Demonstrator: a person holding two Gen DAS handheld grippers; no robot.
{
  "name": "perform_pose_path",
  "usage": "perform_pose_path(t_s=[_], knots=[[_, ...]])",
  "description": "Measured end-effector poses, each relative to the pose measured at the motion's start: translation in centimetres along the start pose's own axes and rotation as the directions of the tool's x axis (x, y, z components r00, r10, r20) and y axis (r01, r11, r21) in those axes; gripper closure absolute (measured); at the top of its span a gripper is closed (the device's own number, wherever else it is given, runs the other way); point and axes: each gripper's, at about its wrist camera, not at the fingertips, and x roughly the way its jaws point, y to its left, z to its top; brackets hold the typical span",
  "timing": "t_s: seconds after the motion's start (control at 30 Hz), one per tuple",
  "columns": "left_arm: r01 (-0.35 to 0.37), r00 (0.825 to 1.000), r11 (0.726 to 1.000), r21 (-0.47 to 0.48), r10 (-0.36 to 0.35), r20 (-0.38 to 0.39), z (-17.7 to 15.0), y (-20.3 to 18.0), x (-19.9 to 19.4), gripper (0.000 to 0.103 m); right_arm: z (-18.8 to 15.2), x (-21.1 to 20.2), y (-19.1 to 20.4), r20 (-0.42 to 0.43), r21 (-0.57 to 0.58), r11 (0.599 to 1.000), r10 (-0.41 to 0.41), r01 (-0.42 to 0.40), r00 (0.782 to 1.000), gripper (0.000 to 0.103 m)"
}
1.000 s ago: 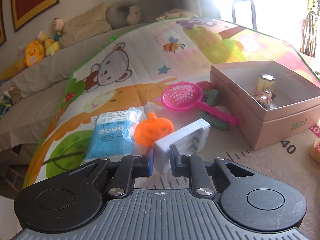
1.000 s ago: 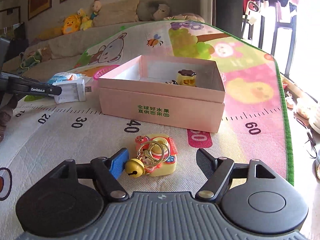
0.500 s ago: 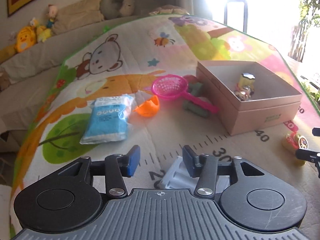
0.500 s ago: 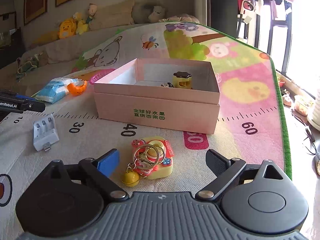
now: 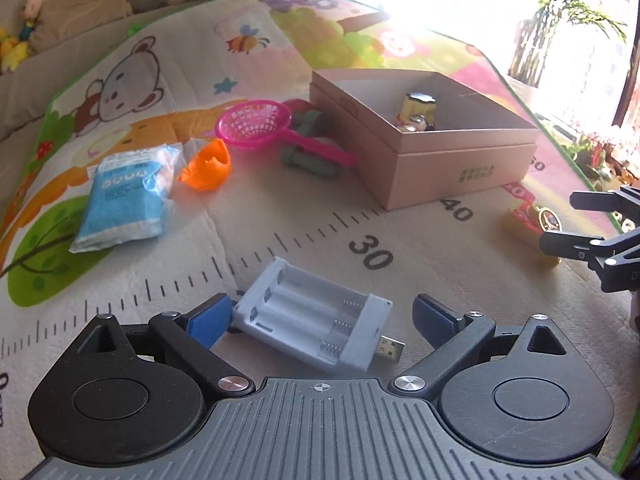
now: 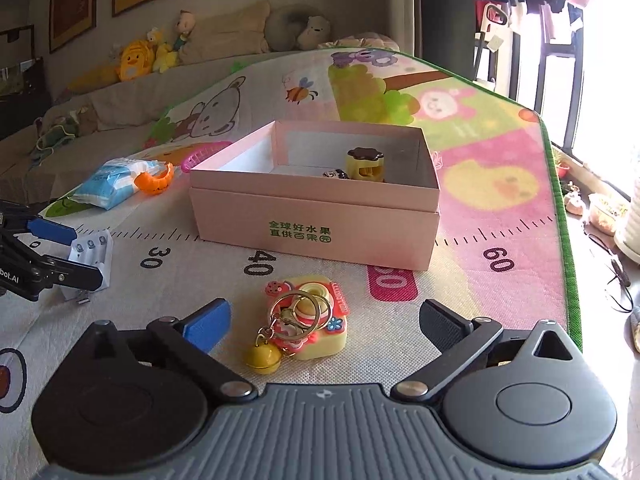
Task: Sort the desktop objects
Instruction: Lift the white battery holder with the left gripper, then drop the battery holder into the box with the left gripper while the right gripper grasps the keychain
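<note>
Item: grey battery charger [image 5: 310, 330], four empty slots, USB plug at one end. We find it lying flat on the play mat [image 5: 400, 292], near the printed "30" of the ruler strip along the mat's near edge. Its long axis runs slantwise across our left tool [image 5: 322, 316], plug end toward the right finger, far corner just beside the blue pad of the left finger. The jaws of this tool are opening and stand wide; the charger sits between them with daylight on the plug side, so we count it as not gripped.

Item: yellow camera-shaped keychain [image 6: 308, 320] with bell and rings, on the mat in front of the pink box [image 6: 316, 220], directly between the fingers of our right tool [image 6: 324, 320]. Those jaws are also opening, wide, and touch nothing.

Relation that matters: the charger lies well to the left of the box, under the left hand; the keychain is nearer the box and under the right. We judge each item belongs to its own hand, and the charger wants a grip across its short side.

Other stock: blue packet [image 5: 124, 200], orange toy [image 5: 208, 166], pink strainer [image 5: 256, 124].
</note>
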Motion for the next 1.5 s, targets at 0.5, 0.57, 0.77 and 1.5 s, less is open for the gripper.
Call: perform_pose_path(t_s=[0.5, 0.57, 0.77, 1.5], knots=[[-0.001, 1.0, 1.0, 0.028, 0.0, 0.009, -1.1, -6.2, -0.2, 0.002, 0.1, 0.2, 0.4, -0.01, -0.021, 1.0, 0.003, -0.003, 1.0, 0.002], [-0.014, 1.0, 1.0, 0.016, 0.014, 0.006, -0.7, -6.6, 0.4, 0.002, 0.1, 0.1, 0.3, -0.008, -0.017, 1.0, 0.001, -0.001, 1.0, 0.002], [-0.064, 0.998, 0.996, 0.065, 0.064, 0.012, -0.8, -7.3, 1.2, 0.008, 0.5, 0.1, 0.5, -0.026, -0.044, 0.998, 0.034, -0.035, 0.999, 0.002], [-0.064, 0.967, 0.985, 0.159, 0.022, 0.254, 5.3, -8.2, -6.7, 0.008, 7.6, -6.1, 0.5, -0.01, -0.091, 0.988, 0.128, -0.128, 0.992, 0.059]])
